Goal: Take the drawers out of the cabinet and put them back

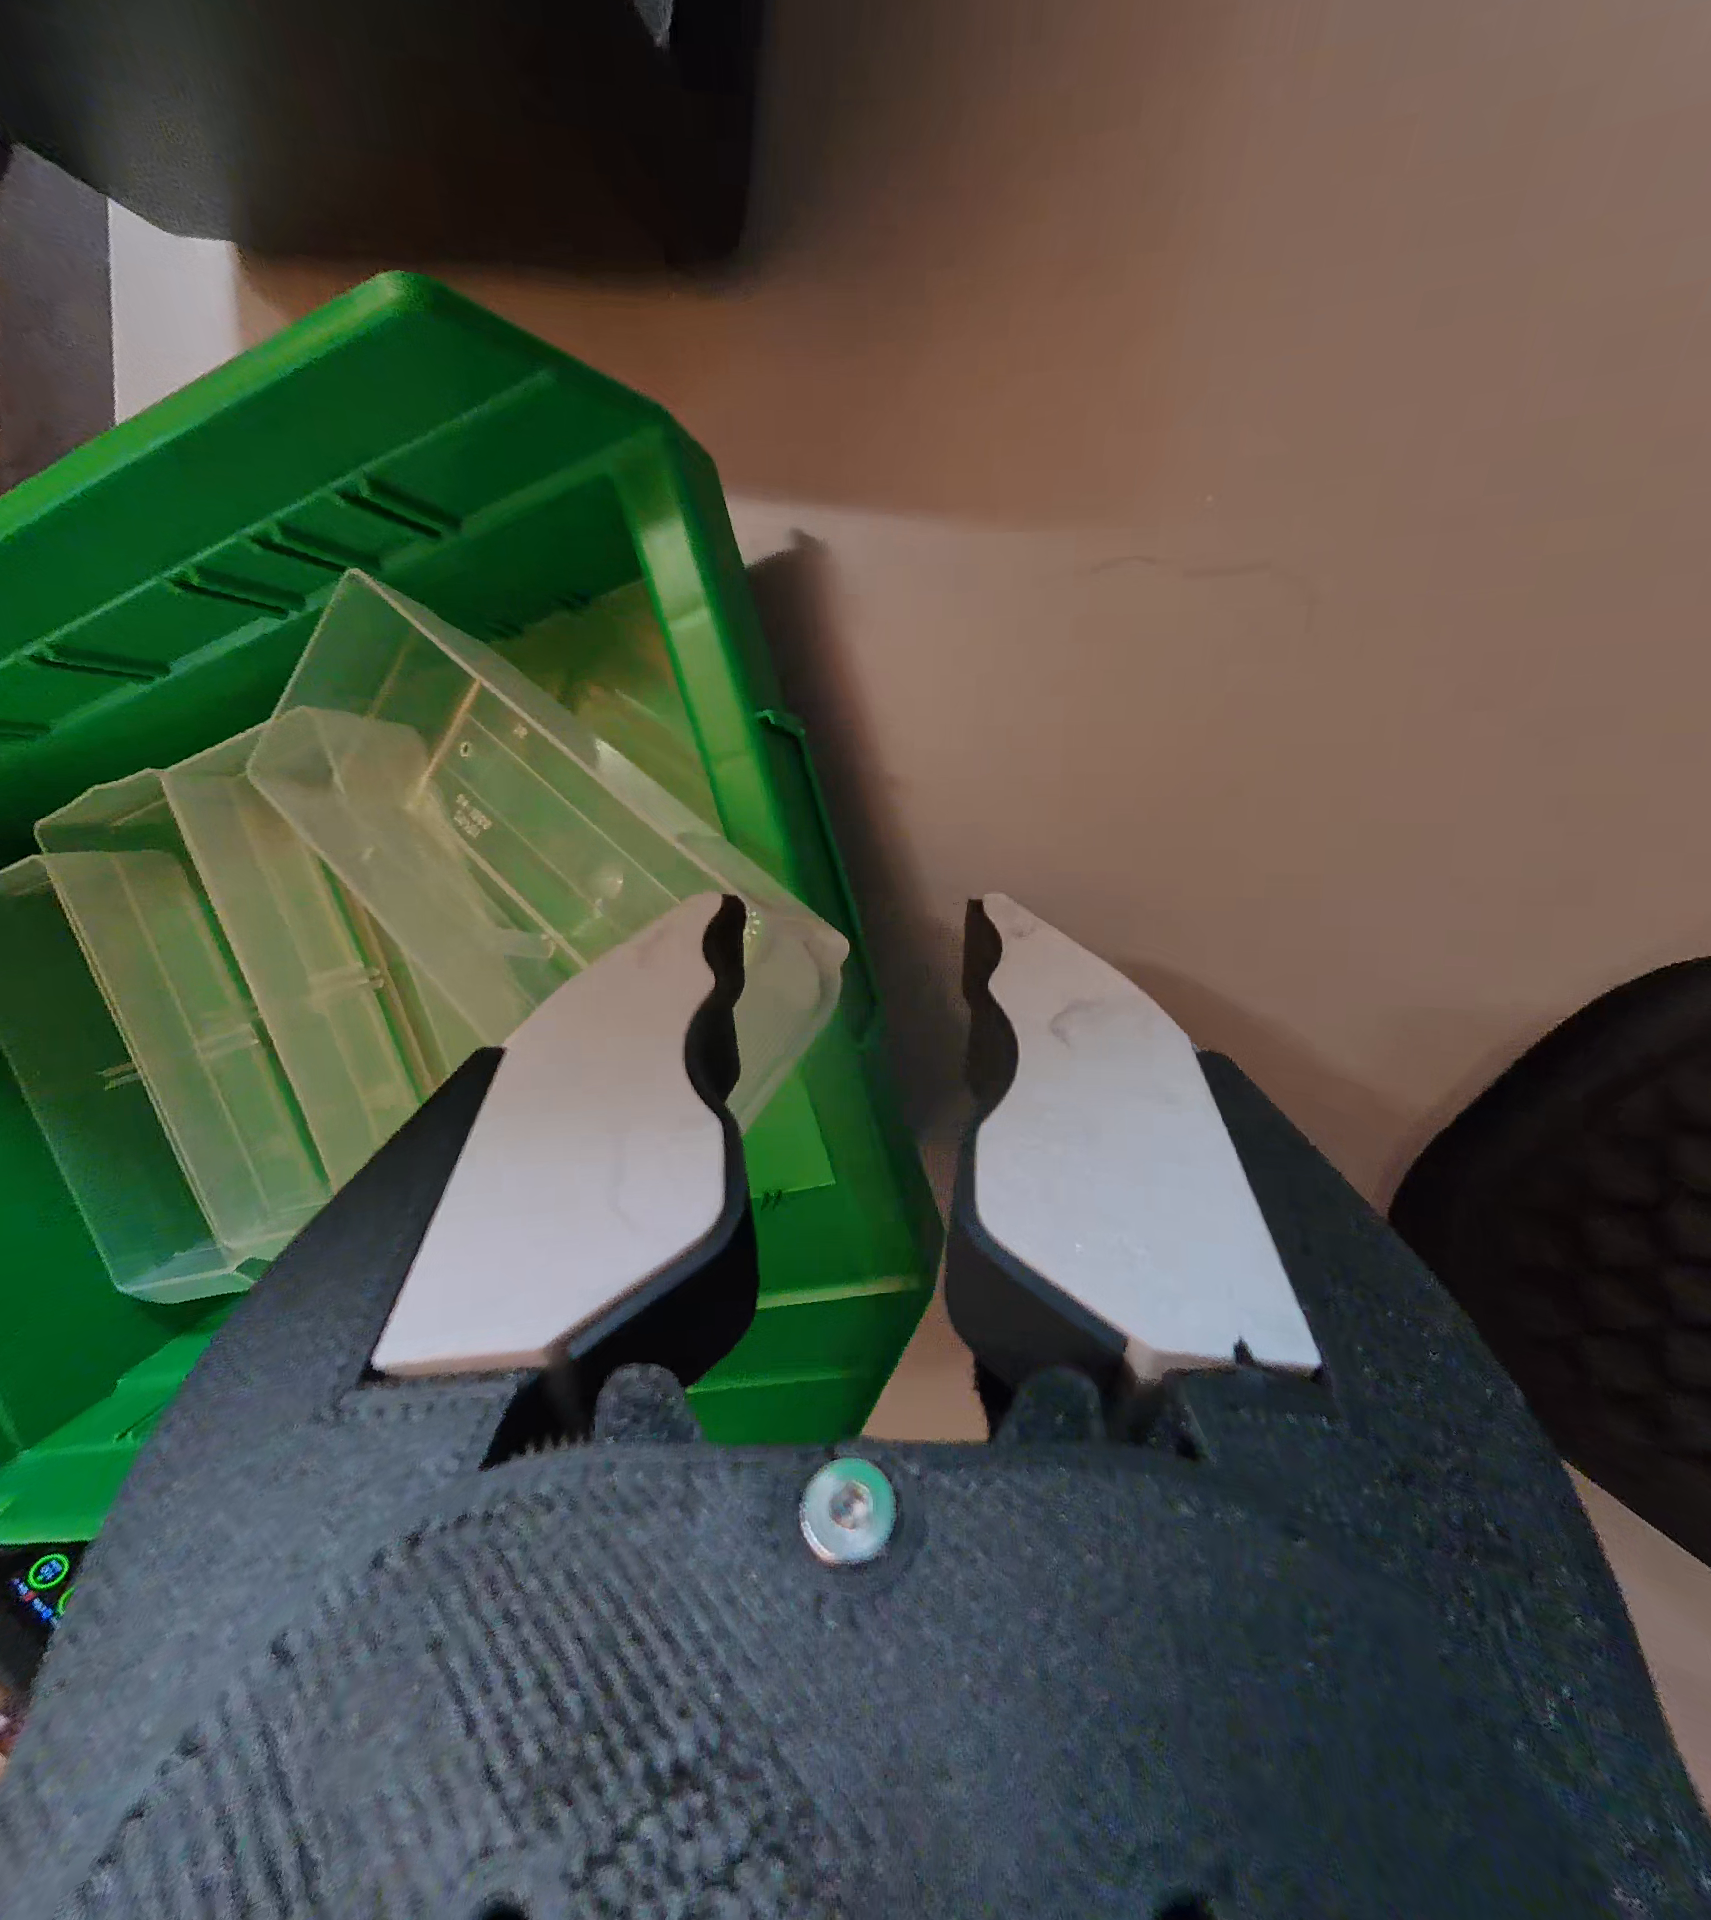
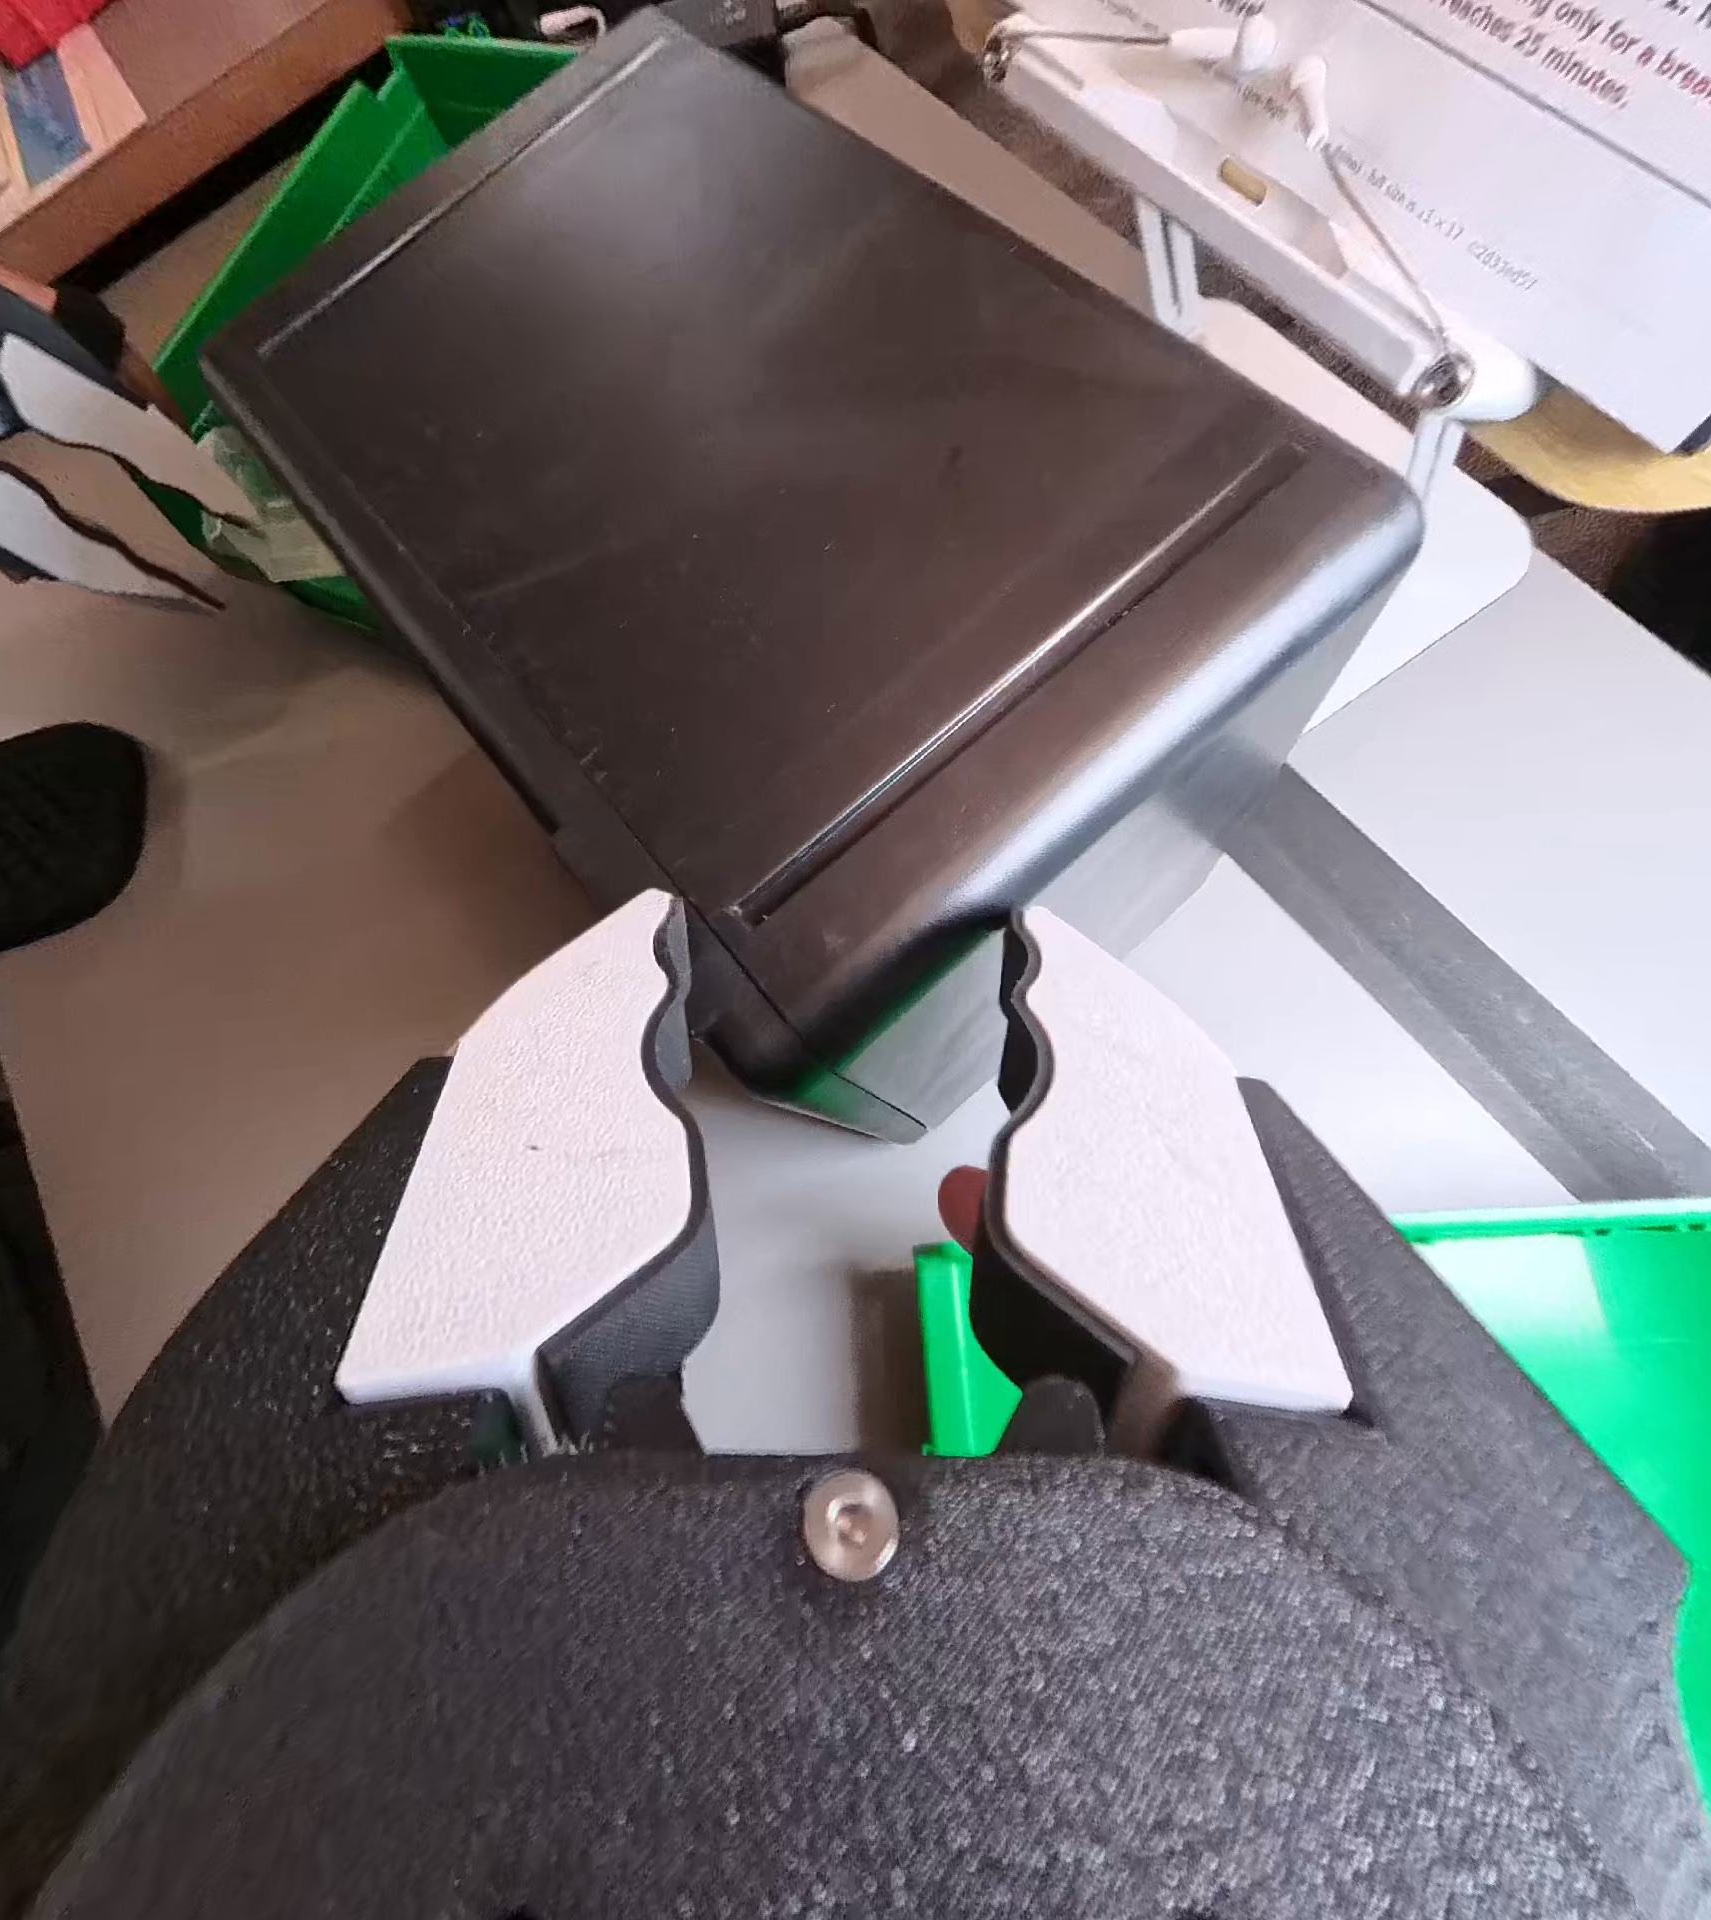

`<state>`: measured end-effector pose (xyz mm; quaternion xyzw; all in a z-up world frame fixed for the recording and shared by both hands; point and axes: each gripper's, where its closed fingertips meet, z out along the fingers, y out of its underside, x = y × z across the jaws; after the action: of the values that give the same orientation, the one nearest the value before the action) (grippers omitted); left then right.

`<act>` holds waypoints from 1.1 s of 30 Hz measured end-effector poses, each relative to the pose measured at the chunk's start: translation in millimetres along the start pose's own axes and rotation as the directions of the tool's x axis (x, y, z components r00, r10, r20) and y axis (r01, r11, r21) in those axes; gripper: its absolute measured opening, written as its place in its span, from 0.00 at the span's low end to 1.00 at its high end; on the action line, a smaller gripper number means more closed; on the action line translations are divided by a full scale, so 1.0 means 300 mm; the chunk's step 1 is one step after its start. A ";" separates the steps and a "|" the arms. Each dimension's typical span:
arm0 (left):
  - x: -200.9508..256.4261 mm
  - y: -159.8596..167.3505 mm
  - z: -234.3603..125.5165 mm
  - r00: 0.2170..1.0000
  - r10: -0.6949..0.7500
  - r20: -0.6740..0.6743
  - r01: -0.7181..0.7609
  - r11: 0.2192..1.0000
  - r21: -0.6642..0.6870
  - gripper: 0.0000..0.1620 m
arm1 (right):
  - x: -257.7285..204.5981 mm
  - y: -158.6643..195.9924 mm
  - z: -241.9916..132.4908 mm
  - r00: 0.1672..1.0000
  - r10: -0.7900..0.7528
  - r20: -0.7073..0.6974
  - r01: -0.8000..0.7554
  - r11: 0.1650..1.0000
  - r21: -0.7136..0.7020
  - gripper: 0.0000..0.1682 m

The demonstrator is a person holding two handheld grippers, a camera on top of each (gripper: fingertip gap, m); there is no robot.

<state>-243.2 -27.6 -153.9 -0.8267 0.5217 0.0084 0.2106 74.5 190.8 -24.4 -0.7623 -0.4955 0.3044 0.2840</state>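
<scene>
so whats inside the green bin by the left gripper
The green bin holds clear plastic drawers, about three, lying tilted and overlapping; they look empty. The left gripper covers the bin's near corner, so anything there is hidden.

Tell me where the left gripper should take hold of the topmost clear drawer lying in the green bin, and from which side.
Grip the topmost clear drawer by its near end wall, which sticks up over the green bin rim closest to the left gripper. Likely best from above and the near side: the drawer lies tilted on the others, so that thin upright wall offers itself to the open fingers.
</scene>
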 end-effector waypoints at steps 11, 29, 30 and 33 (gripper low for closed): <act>-0.057 0.040 0.012 0.992 0.095 0.080 -0.089 0.994 -0.066 0.23 | -0.074 -0.077 -0.044 0.972 -0.193 -0.134 0.197 0.980 0.012 0.16; -0.162 0.265 -0.011 0.978 0.203 -0.054 -0.206 0.877 -0.434 0.21 | -0.036 -0.062 0.037 0.955 -0.256 -0.153 0.250 0.967 -0.052 0.00; -0.176 0.284 -0.013 0.971 0.228 -0.069 -0.233 0.851 -0.471 0.20 | -0.036 -0.062 0.037 0.956 -0.253 -0.151 0.249 0.967 -0.049 0.00; -0.170 0.328 0.002 0.947 0.276 -0.166 -0.321 0.773 -0.547 0.18 | -0.035 -0.062 0.037 0.959 -0.242 -0.147 0.240 0.970 -0.036 0.00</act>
<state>-351.7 -19.7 -175.9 -0.7579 0.6275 0.1648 -0.0686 52.0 188.8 -16.0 -0.7195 -0.5645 0.2049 0.3487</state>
